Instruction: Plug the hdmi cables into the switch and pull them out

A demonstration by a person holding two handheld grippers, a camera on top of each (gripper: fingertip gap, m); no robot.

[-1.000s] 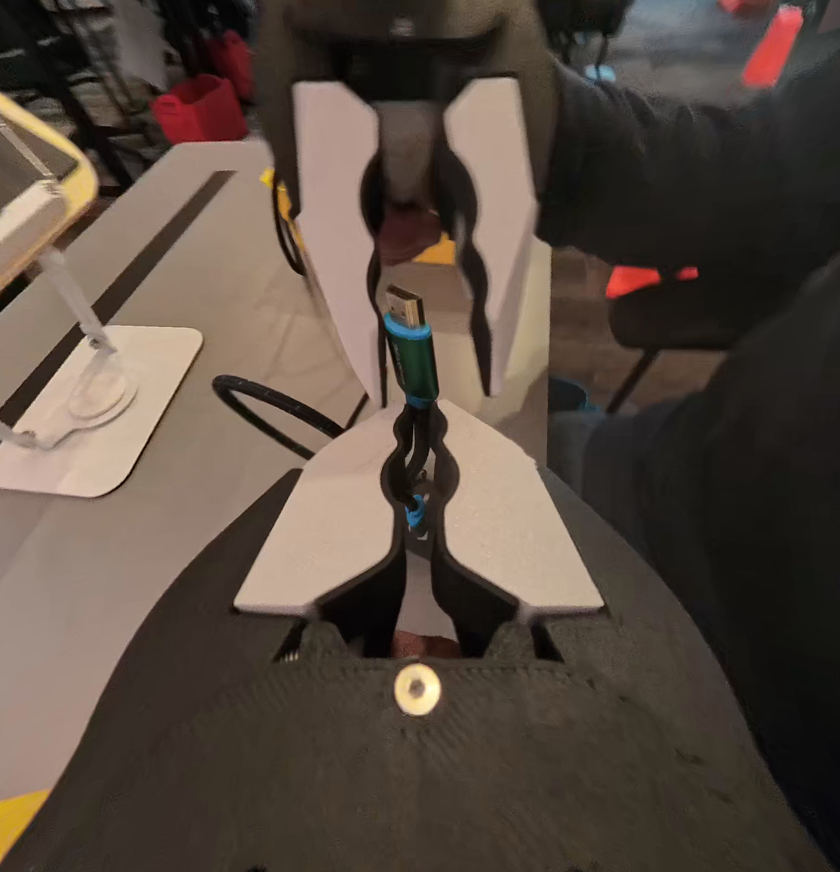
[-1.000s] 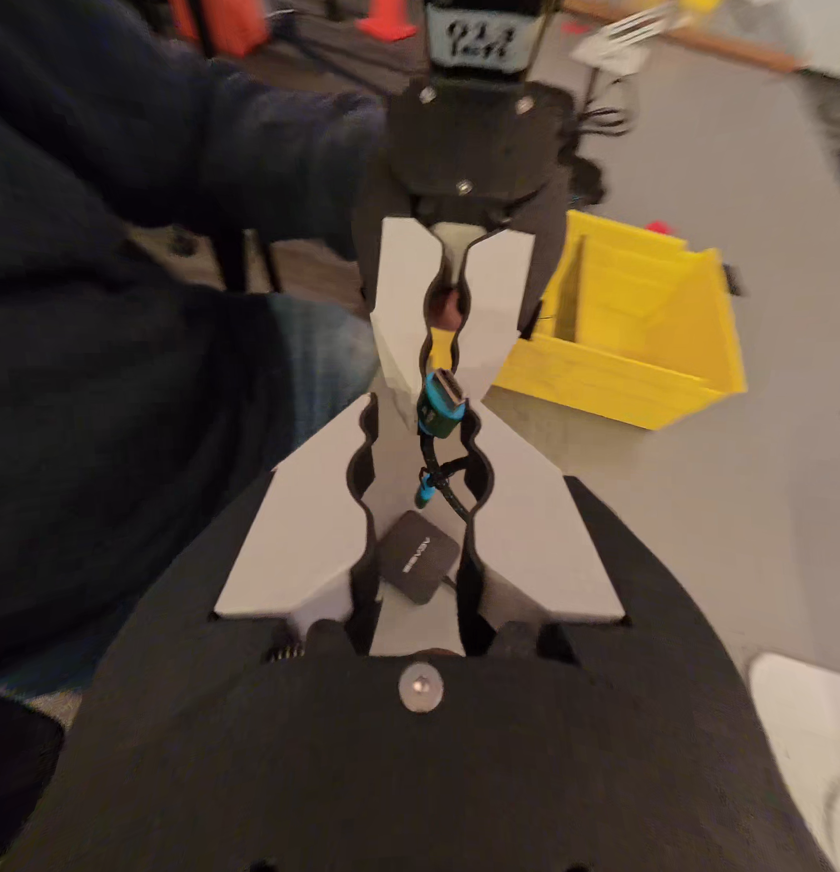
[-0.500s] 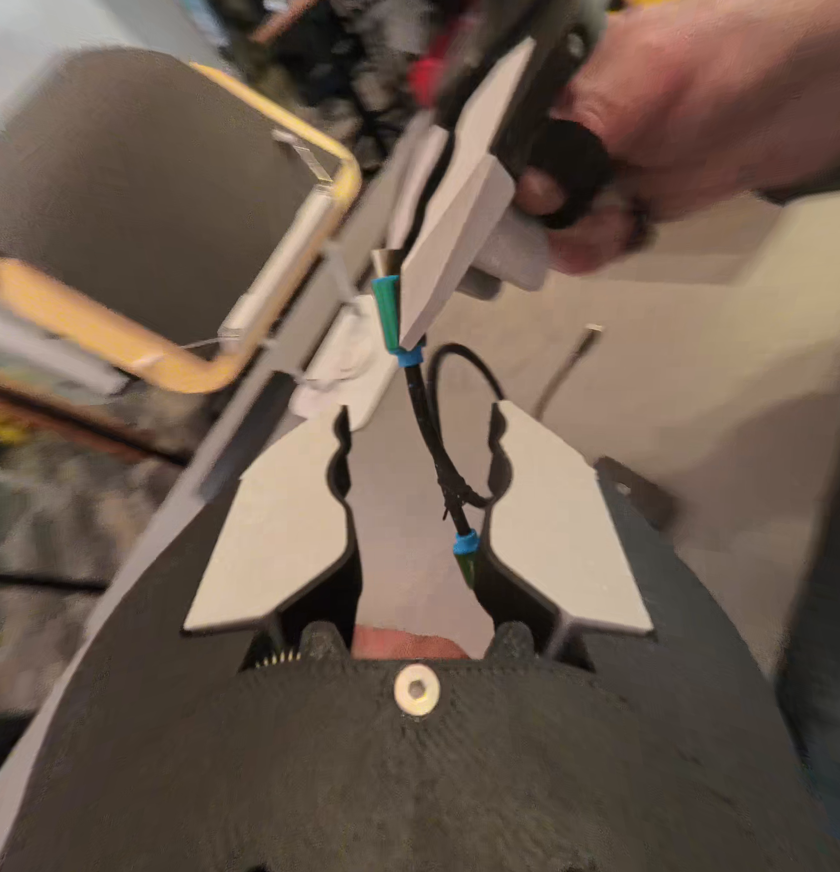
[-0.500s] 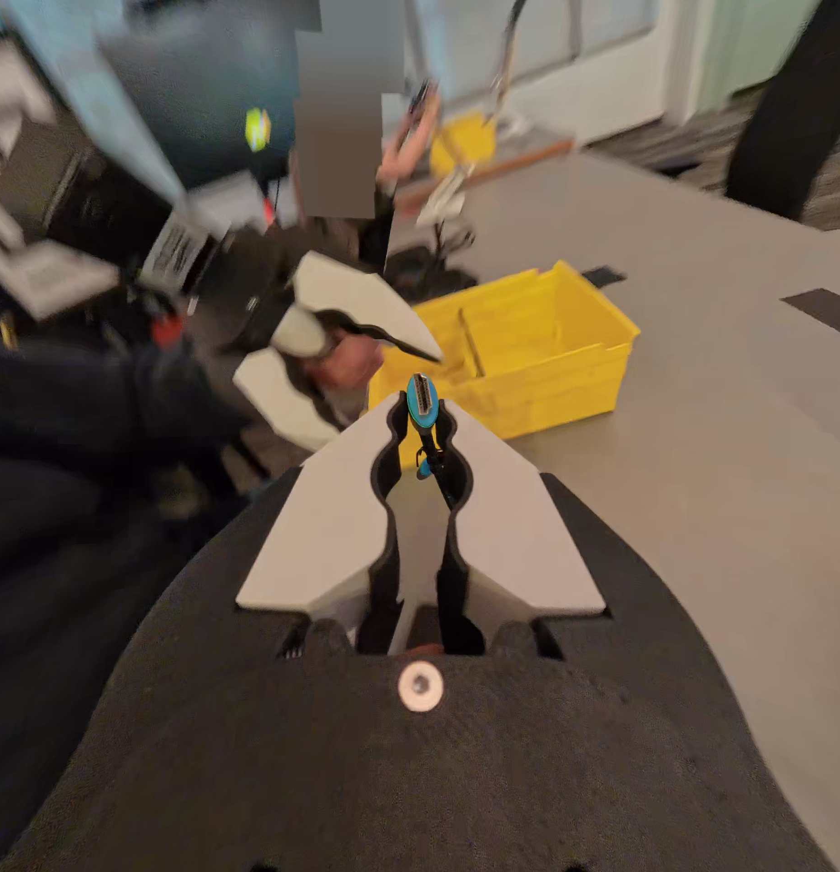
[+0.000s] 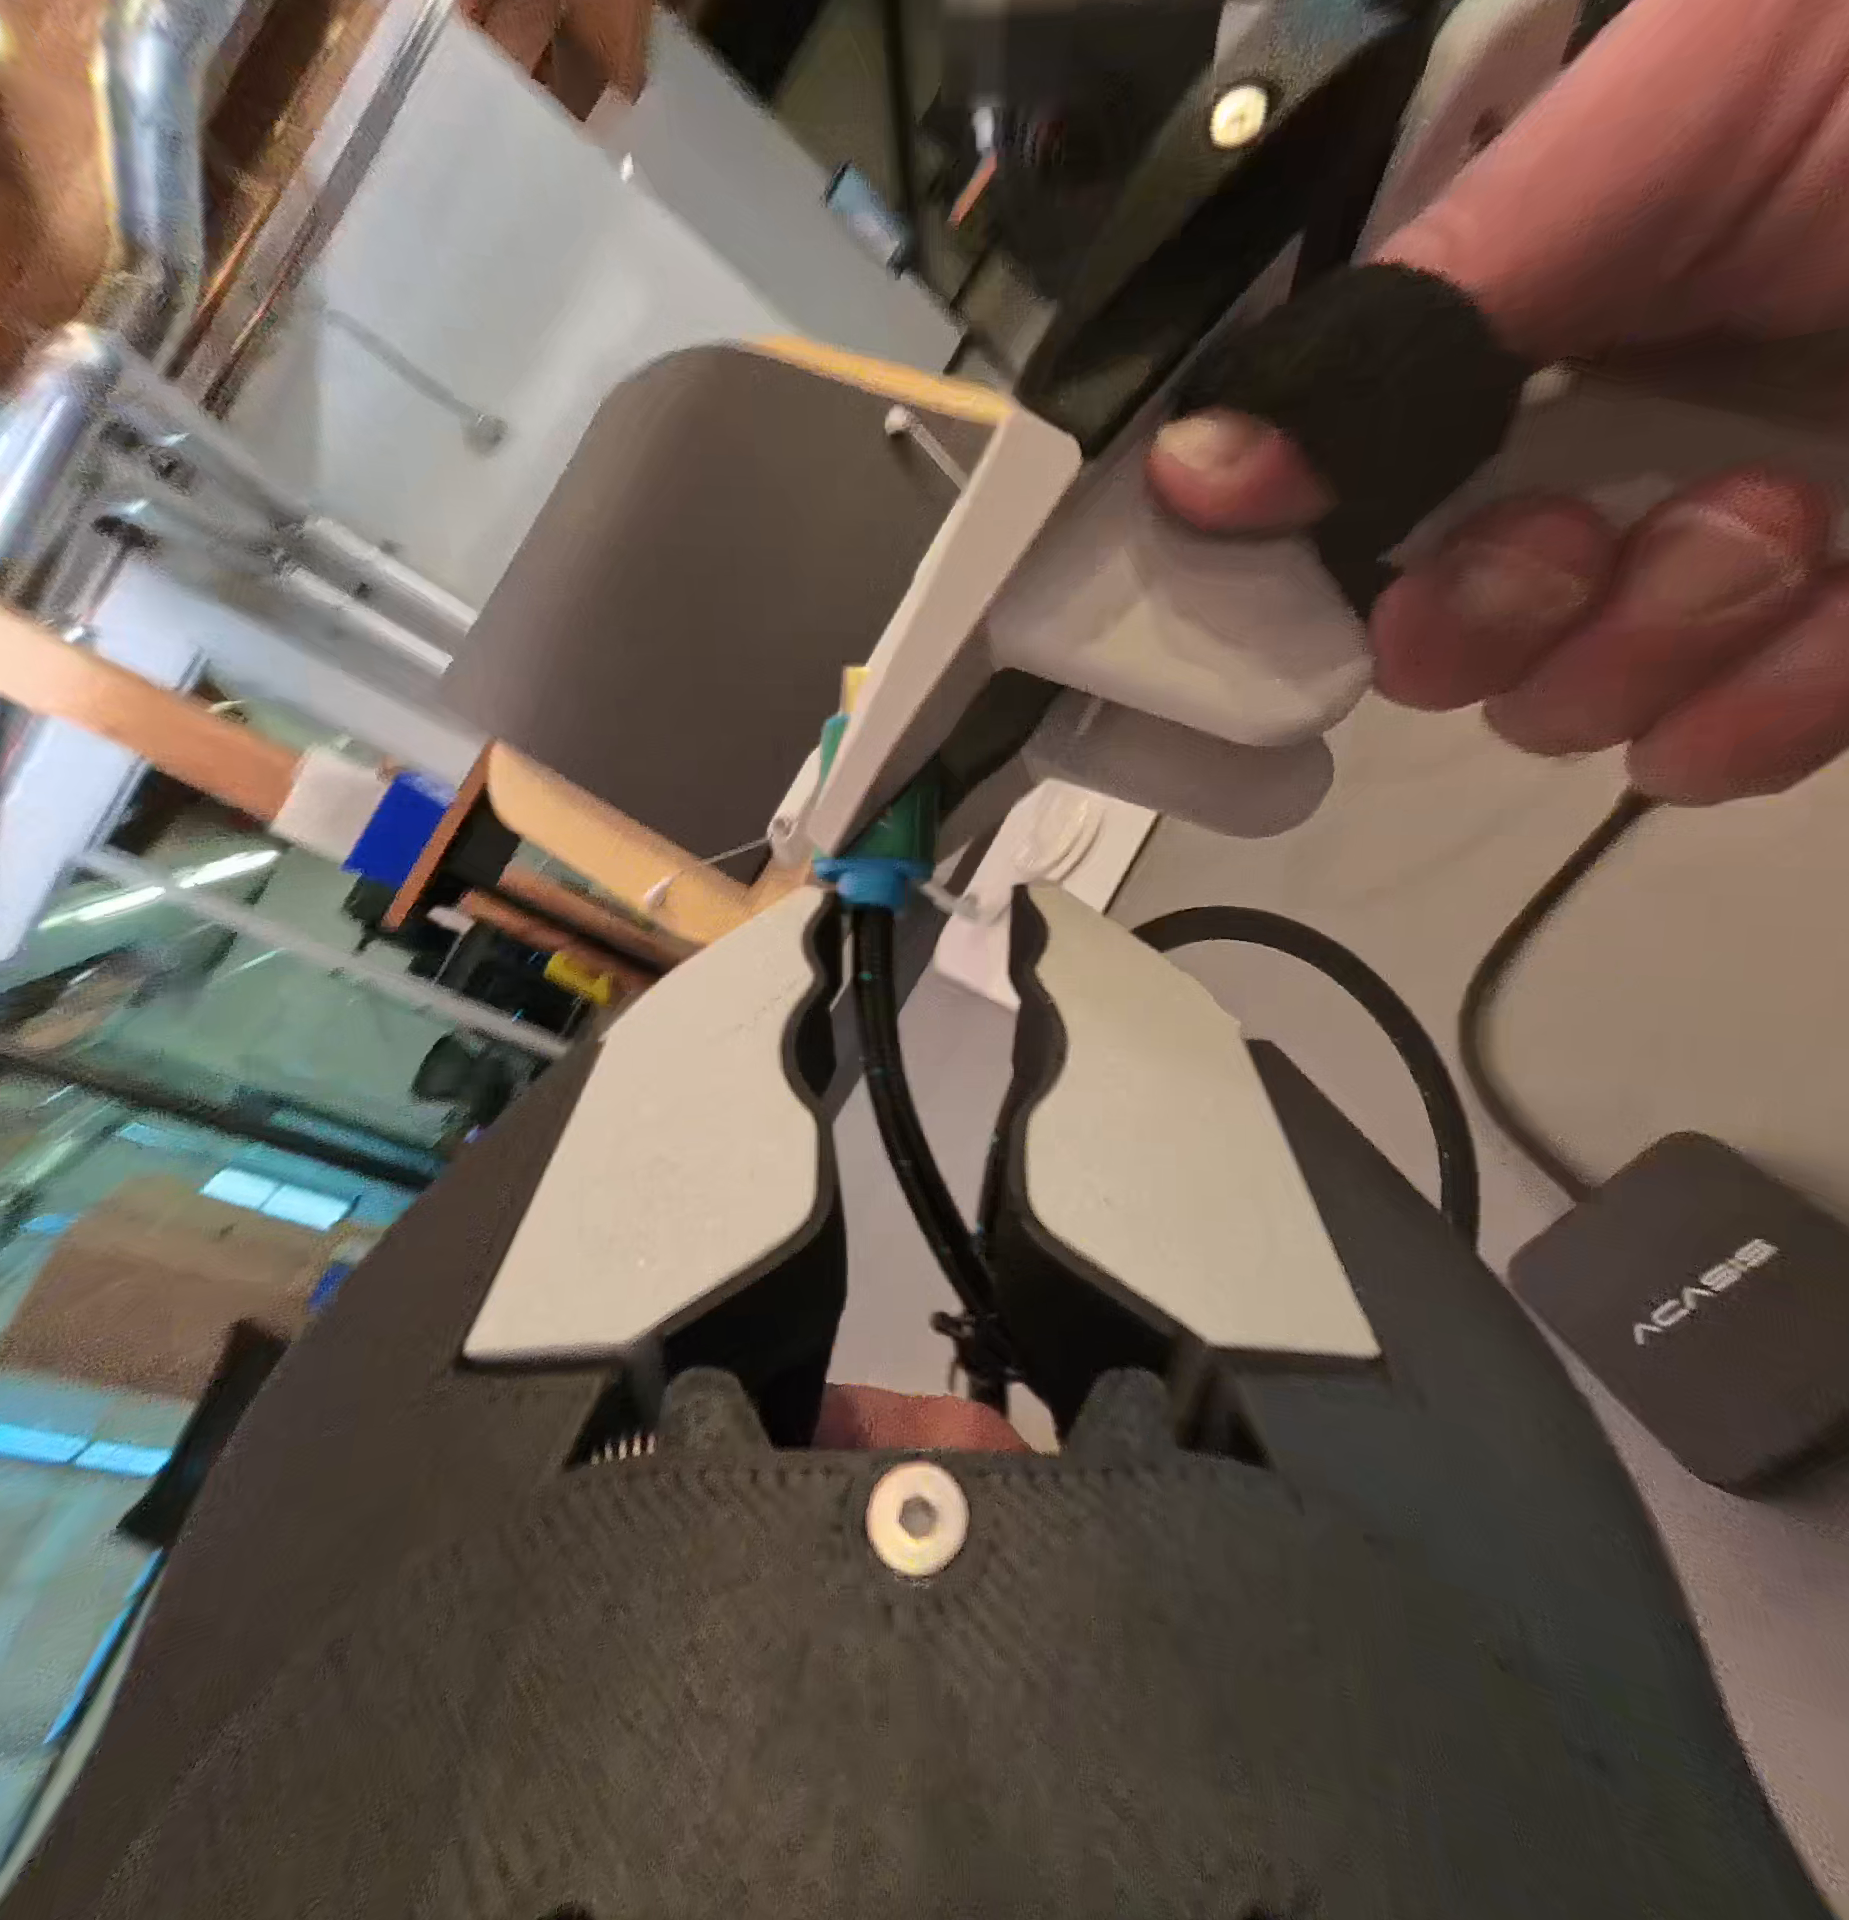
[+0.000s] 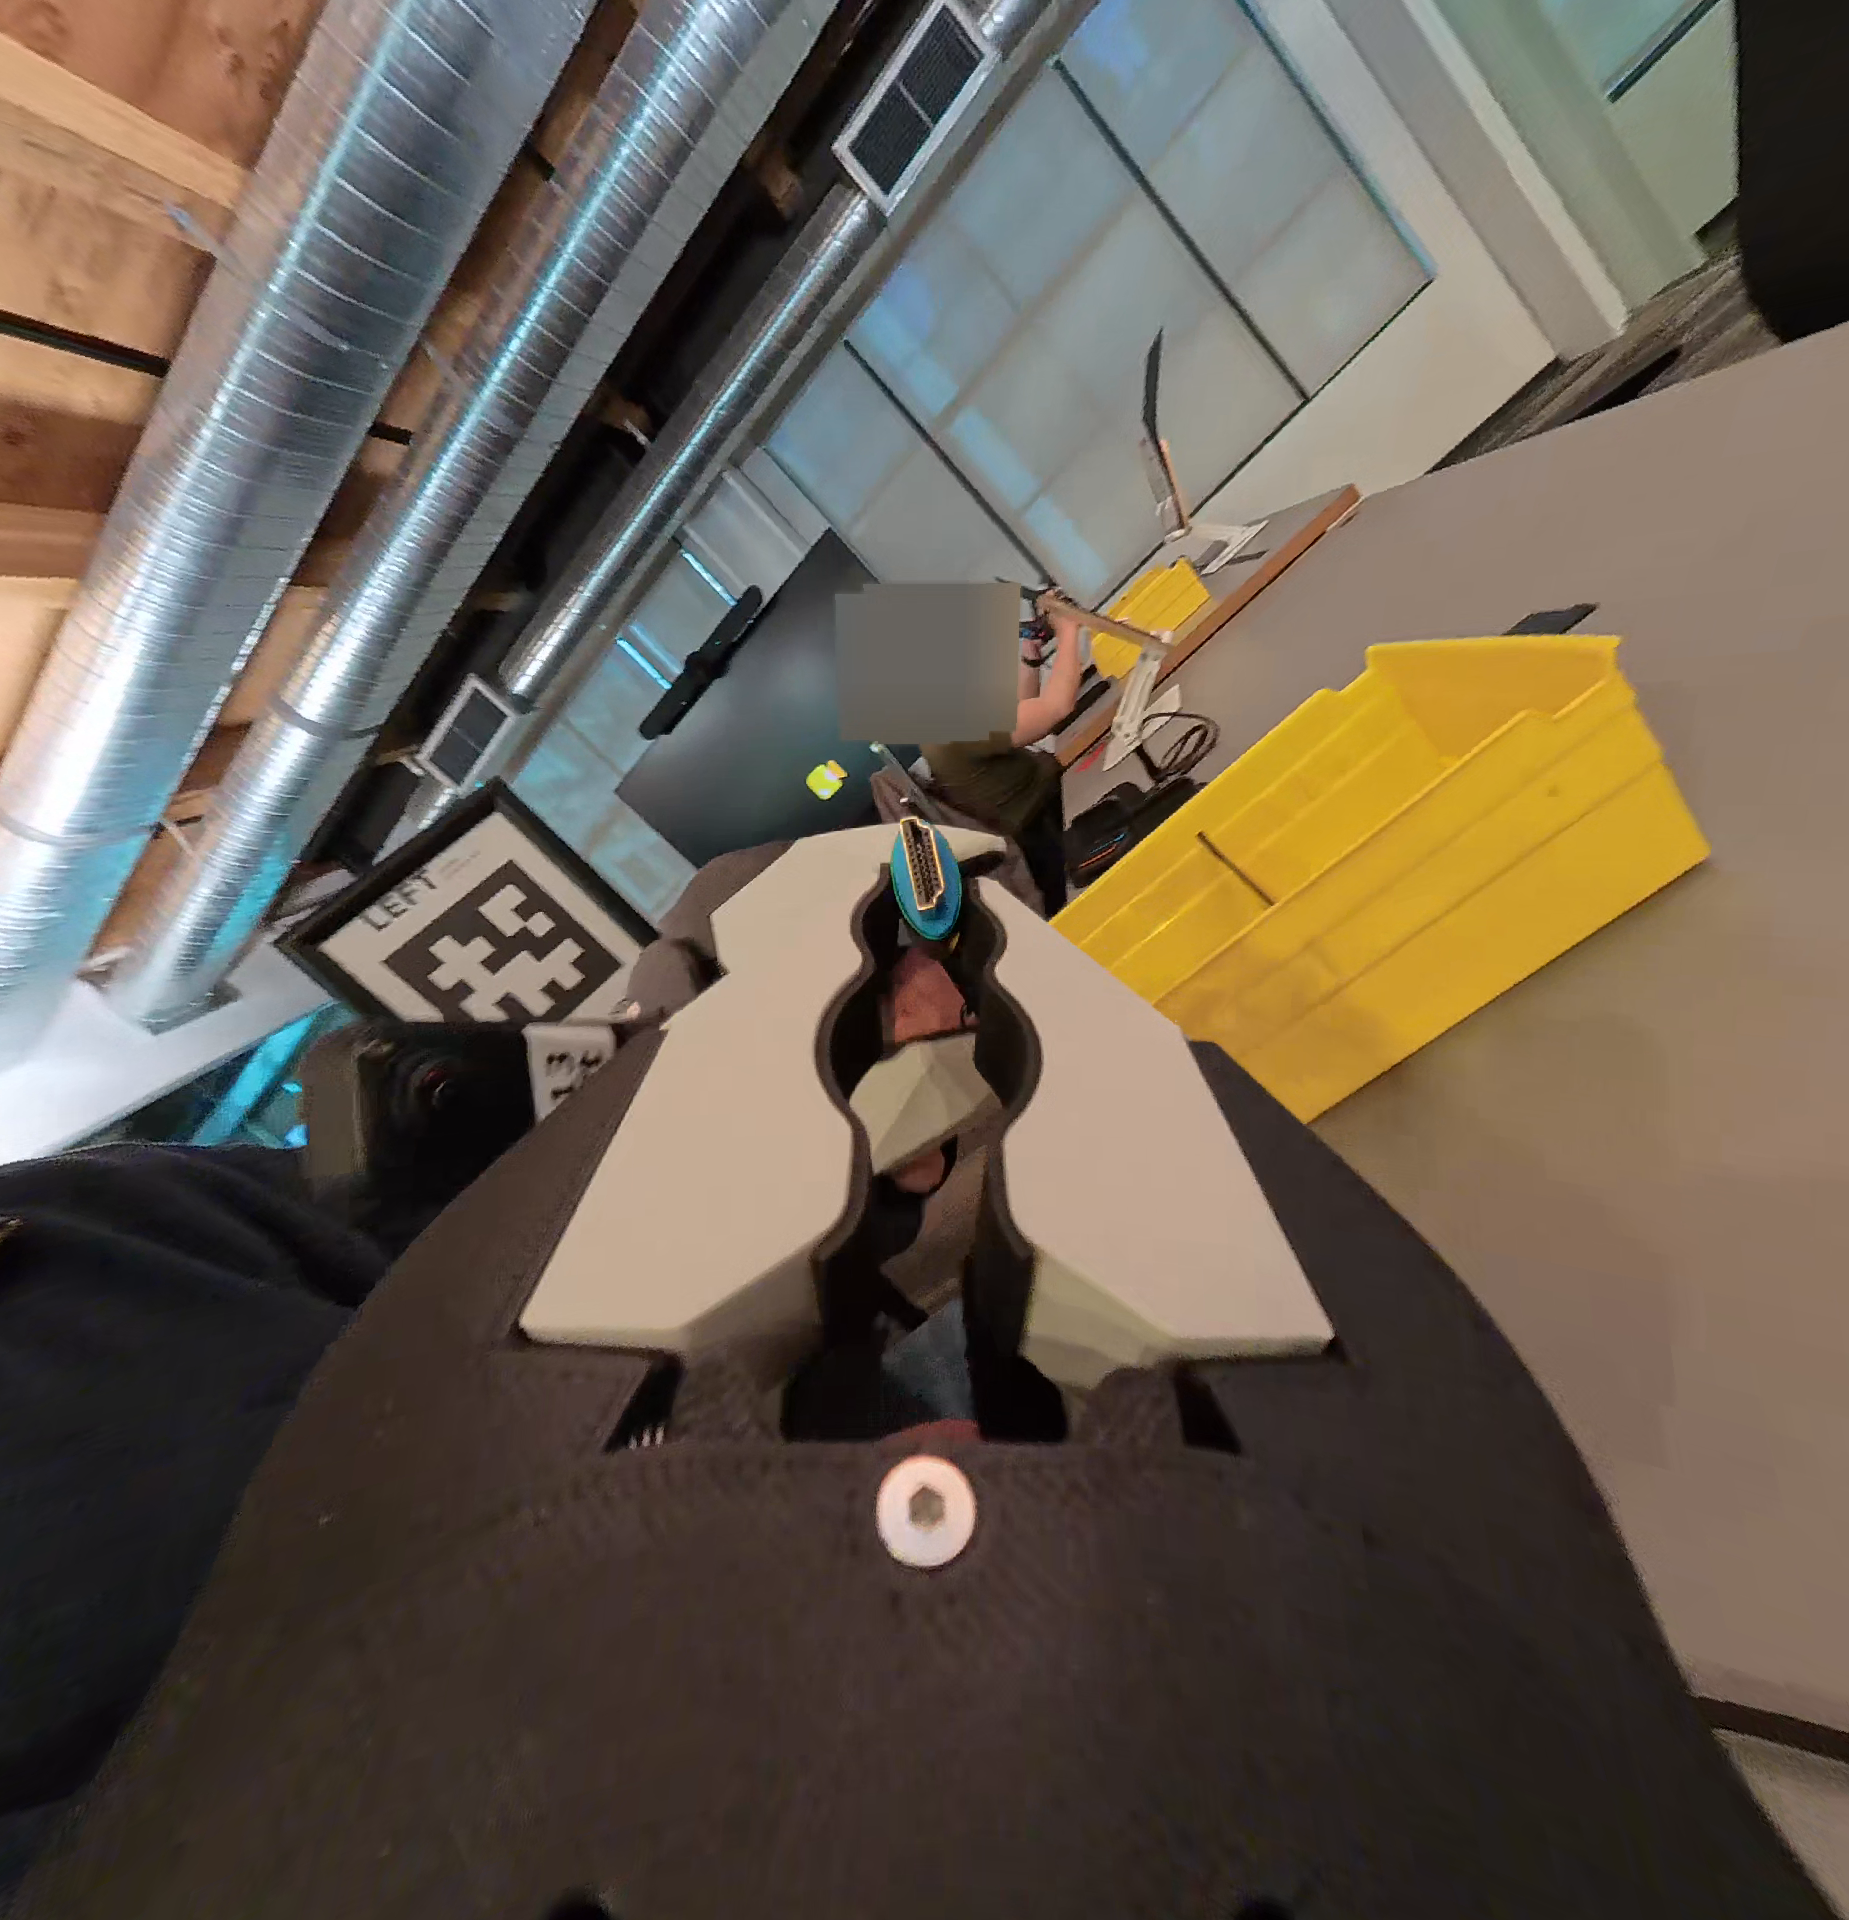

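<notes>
Right gripper [image 6: 925,904]: jaws closed on the HDMI plug [image 6: 922,875], pinched at the fingertips. The plug's metal mouth faces the camera, so its long axis runs straight out along the fingers, upward in the frame toward the ceiling ducts [image 6: 276,416]. Seen from the left wrist view, the same plug [image 5: 904,821] sits at centre frame under the right gripper's white finger [image 5: 941,644], blue collar at its base.

Left gripper [image 5: 915,914]: jaws open, gripping nothing. The black cable [image 5: 899,1091] hangs from the plug down through the gap between the fingers; it lies close to the left fingertip, contact uncertain given the blur.

Switch [image 5: 1720,1309]: dark flat box on the grey table [image 5: 1678,987], lower right of the left wrist view, well apart from the plug. Its port face is not visible. The plug points away from it, so the coming move turns on rotating the plug's axis down toward the switch. The right gripper has the plug; the left is free and appears nearer the switch.

Yellow bin [image 6: 1419,831] on the table, right of the right wrist view.

Versus 0.5 s ago: both cameras tilt further upward; the right gripper keeps its hold, the left remains open, and the switch now enters the left view.
</notes>
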